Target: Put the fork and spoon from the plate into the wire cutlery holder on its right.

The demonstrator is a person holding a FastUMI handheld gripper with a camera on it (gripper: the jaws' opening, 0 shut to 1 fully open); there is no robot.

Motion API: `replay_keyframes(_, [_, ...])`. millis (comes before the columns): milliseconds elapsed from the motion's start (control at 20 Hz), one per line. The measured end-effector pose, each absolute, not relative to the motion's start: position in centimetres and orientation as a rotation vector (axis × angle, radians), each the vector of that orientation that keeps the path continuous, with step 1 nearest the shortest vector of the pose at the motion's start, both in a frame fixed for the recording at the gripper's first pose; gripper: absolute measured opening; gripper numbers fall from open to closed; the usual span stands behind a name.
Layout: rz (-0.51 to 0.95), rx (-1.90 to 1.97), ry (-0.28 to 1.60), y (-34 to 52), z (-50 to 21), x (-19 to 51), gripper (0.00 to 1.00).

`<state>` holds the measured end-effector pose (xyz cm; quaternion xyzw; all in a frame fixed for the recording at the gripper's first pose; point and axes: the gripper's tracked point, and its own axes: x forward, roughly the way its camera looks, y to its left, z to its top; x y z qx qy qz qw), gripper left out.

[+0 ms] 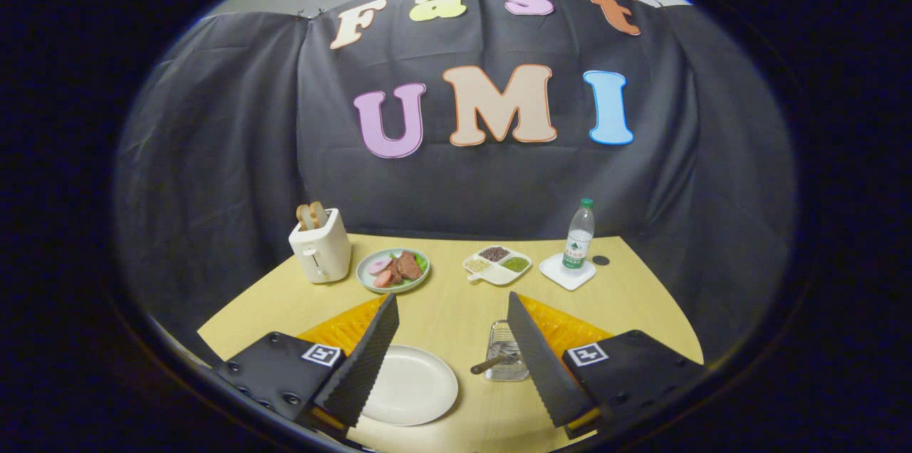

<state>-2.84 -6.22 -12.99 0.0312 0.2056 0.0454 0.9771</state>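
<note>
The gripper [452, 307] is spread wide and holds nothing. It hangs over the near part of the yellow table [456, 296], and bare tabletop runs between its two fingers.

The white plate [413, 385] lies low between the fingers, close to the left finger, which covers the plate's left side. The part of the plate that shows is bare. The wire cutlery holder [502, 353] stands on the right of the plate, just beside the inner edge of the right finger, and the finger covers part of it. Something shiny lies inside the basket, and a dark handle [488, 365] sticks out of it toward the plate (it is too small to tell if it is the fork or the spoon). There is a strip of open table between the plate and the holder.

Beyond the fingertips, the middle of the table is open. Farther off, a row of things sits near the back edge, well apart from the gripper: a white toaster [320, 250] with bread in it beyond the left finger, then a round dish of meat and greens [393, 270], then a white tray of beans [496, 265], and a water bottle [580, 236] on a square white coaster [566, 272] beyond the right finger. A small dark cap [600, 261] lies just beside the coaster. An orange mat [342, 328] shows behind each finger.
</note>
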Motion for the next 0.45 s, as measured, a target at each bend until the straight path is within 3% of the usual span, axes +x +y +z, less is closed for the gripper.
replay_keyframes(450, [0.029,-0.004,0.246,-6.9,-9.0,-2.9,0.98])
